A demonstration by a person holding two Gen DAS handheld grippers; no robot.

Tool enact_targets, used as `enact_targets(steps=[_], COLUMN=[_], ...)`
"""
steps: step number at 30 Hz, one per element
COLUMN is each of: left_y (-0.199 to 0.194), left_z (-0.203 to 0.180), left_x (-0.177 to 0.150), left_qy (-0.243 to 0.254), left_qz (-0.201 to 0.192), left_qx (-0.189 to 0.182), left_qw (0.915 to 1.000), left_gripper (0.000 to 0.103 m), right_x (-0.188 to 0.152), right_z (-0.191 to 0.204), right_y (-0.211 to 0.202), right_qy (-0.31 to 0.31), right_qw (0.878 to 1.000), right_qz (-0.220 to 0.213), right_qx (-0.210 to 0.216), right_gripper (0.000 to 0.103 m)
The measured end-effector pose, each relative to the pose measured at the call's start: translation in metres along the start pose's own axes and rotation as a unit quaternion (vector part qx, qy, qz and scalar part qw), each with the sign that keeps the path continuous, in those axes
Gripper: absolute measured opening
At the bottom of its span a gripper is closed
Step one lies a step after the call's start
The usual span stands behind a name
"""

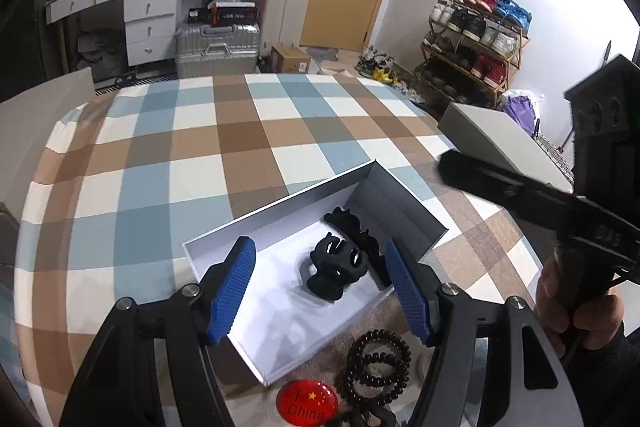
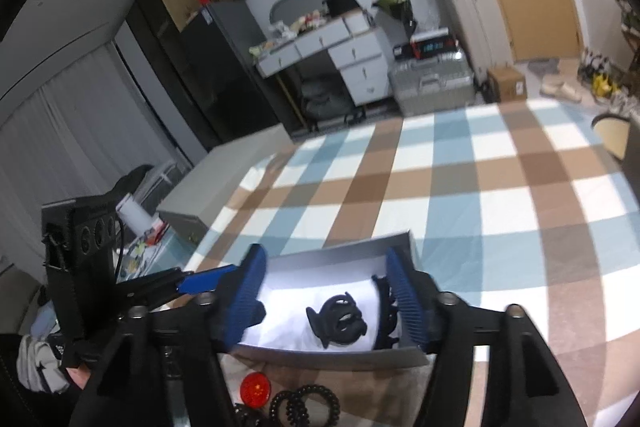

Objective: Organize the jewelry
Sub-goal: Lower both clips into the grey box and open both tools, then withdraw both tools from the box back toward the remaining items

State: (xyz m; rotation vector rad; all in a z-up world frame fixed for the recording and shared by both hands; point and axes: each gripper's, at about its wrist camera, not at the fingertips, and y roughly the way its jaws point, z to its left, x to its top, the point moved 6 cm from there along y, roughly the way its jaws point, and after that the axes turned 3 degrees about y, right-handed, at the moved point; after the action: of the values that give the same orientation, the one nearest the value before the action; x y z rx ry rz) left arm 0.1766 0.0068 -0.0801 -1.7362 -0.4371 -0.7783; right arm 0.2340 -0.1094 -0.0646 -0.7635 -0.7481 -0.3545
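Hair clips (image 1: pixel 338 269) are lying inside the white box (image 1: pixel 280 323) near the bench's front edge, both hand-held grippers (image 1: pixel 320 293) (image 2: pixel 326 301) hovering wide open and empty, their fingers partly hiding beaded bracelets (image 1: pixel 378 363) and a red badge (image 1: pixel 307 403).

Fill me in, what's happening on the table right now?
A person holds both grippers open above a white box on the checked tablecloth. Neither left gripper nor right gripper holds anything. Two black hair claws lie in the box: one mid-floor, another along the side wall. Outside, near its front edge, wait black spiral hair ties and a red badge.
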Motion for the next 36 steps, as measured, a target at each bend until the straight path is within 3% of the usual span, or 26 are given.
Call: enact_targets(steps=[7,11,15,25,36], left_y=[-0.017,-0.03,-0.042,-0.062,-0.073], left_z=[-0.002,-0.004,-0.007,-0.011,-0.013], left_x=[0.0,0.001,0.0,-0.012,-0.032], left_qy=[0.004,0.005,0.004,-0.008,-0.019], left_qz=[-0.026,-0.047,-0.07,-0.101,-0.102], left_qx=[0.027,0.043,0.06,0.088,0.118], left_qw=[0.9993,0.9979,0.9957,0.991,0.9876], left_gripper=[0.063,0.064,0.076,0.083,0.085], right_x=[0.001,-0.002,-0.005,-0.024,-0.051], right_z=[0.016,0.027,0.034,0.05,0.06], right_y=[-0.036,-0.051,-0.062,-0.083,-0.1], right_qy=[-0.032,-0.05,-0.061,-0.088,-0.108], right_qw=[0.998,0.995,0.994,0.989,0.987], right_qz=[-0.054,-0.081,-0.086,-0.104,-0.101], right_qx=[-0.016,-0.03,-0.038,-0.05,-0.06], right_gripper=[0.094,0.103,0.103,0.103,0.103])
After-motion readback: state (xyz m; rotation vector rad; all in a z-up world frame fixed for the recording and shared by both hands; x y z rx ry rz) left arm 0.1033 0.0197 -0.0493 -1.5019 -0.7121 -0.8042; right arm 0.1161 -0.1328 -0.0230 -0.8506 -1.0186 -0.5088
